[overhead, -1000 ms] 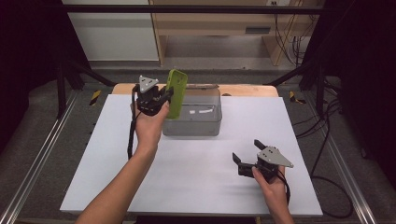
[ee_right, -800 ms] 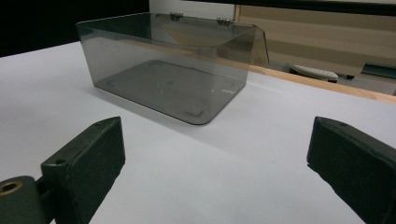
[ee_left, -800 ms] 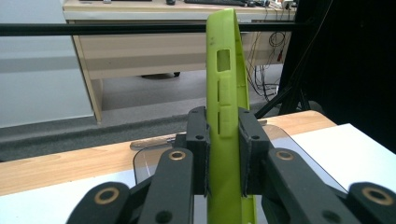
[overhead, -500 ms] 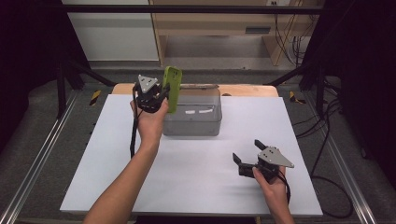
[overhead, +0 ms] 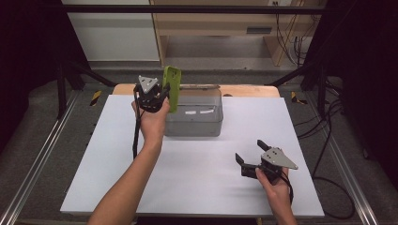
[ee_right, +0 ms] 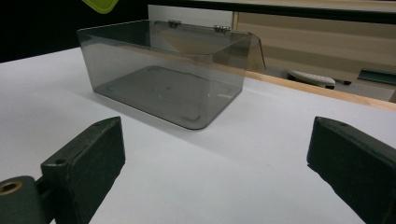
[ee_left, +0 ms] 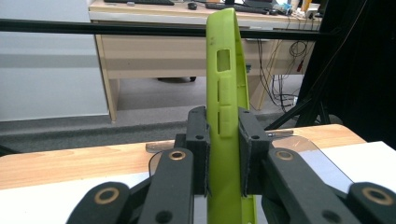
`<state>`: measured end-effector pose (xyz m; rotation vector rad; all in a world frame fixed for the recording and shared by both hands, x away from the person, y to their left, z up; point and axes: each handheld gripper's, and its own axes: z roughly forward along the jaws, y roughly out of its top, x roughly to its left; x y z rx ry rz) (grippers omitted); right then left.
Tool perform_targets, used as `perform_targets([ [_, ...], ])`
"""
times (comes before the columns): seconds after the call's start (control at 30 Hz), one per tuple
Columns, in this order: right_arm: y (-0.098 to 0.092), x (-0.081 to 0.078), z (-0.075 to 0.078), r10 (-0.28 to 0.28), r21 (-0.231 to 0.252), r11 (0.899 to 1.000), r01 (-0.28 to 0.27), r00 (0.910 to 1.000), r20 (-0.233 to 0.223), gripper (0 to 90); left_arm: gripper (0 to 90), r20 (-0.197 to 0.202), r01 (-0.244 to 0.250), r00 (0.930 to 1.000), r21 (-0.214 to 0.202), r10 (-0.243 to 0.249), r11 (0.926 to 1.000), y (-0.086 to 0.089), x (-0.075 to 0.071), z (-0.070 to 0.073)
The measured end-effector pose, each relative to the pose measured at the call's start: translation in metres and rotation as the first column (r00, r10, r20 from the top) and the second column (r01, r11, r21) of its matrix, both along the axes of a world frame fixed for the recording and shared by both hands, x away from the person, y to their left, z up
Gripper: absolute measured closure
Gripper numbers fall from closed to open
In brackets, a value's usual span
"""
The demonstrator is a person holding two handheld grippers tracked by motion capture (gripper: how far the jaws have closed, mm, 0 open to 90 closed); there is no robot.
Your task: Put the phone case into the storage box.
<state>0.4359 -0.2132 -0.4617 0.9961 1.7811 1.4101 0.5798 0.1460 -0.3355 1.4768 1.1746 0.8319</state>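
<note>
You are gripping a lime-green phone case [overhead: 172,87] in your left gripper [overhead: 162,96], and the jaws are clamping it from both sides; in the left gripper view the two black pads [ee_left: 200,149] are pressing flat against the case [ee_left: 227,107] on either side of its moulded side buttons. The case is standing upright and edge-on, its upper end (the one with the small rectangular cut-out) rising well above the jaws.

Taking the clear smoky plastic box [overhead: 193,123] as the landmark: you are holding the case in the air above the box's left end, toward its far left corner, and it is not touching the box. Your left hand [overhead: 151,123] is hovering just beside the box's left wall. In the right gripper view one rounded corner of the case [ee_right: 99,4] is showing above the box's far left corner.

The box [ee_right: 163,81] is sitting open on the white tabletop [overhead: 197,187], with its hinged lid [ee_right: 210,44] tilting back behind the far wall. Nothing is lying inside that I can make out.

Your right gripper [overhead: 251,154] is resting low over the tabletop, well apart from the box, off its near right corner. Its jaws are standing wide apart with nothing between them, and they are pointing back toward the box.
</note>
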Motion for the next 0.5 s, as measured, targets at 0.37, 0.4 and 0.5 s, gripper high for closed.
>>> perform_targets([
  [0.37,-0.0008,0.0002,0.0002,0.000,0.004,1.000,0.000,1.0000,-0.001,4.7,77.7,-0.003,-0.001,1.0000,-0.011,0.001,0.9999,-0.0010,0.0039,-0.0050],
  [0.4,-0.0009,0.0003,0.0002,0.000,0.004,1.000,0.000,1.0000,-0.001,4.7,77.7,-0.004,-0.001,1.0000,-0.009,0.001,1.0000,-0.0008,0.0042,-0.0055],
  [0.5,-0.0010,0.0003,0.0002,0.001,0.005,1.000,-0.001,1.0000,-0.002,4.8,77.7,-0.002,-0.007,1.0000,-0.008,0.007,0.9999,-0.0001,0.0048,-0.0071],
])
